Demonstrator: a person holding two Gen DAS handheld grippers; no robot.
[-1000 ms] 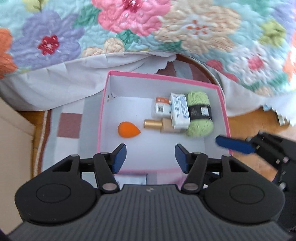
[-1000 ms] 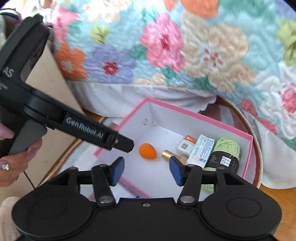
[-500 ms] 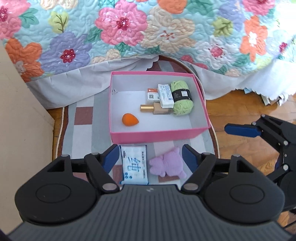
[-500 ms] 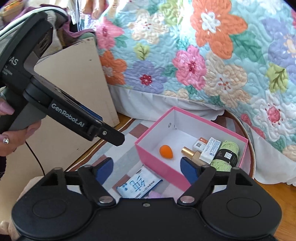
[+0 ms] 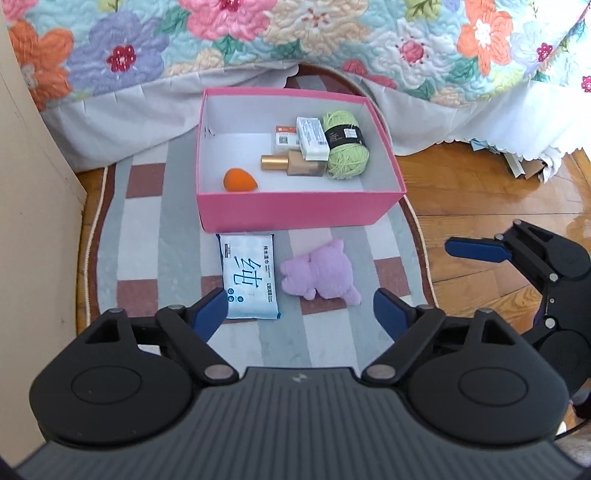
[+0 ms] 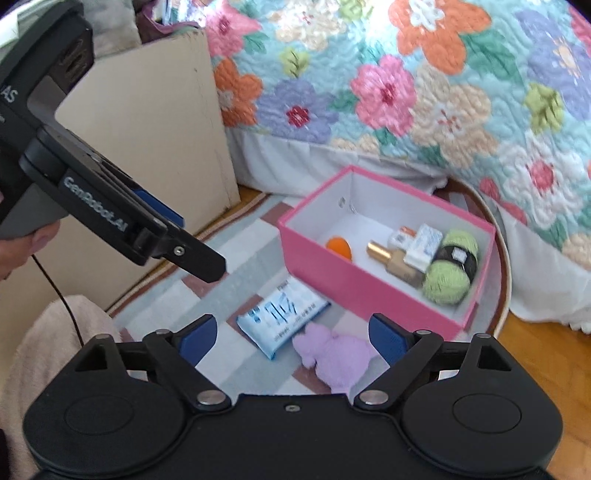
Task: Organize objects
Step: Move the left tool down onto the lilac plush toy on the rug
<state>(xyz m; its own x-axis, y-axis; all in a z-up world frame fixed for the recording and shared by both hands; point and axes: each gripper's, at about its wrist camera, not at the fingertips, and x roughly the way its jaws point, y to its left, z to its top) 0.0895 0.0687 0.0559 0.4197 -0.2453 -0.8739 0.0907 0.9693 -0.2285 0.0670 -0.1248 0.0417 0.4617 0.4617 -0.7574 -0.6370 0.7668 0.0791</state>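
A home bedroom: a floral quilt (image 5: 295,33) drapes a bed above a striped rug (image 5: 147,236) on wooden floor (image 5: 480,192).

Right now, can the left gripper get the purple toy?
Probably yes. The left gripper is open, and the purple toy lies bare on the rug just ahead of its fingers, beside the wipes, with nothing on top.

The left tongs (image 6: 195,258) housing reads "GenRobot.AI".
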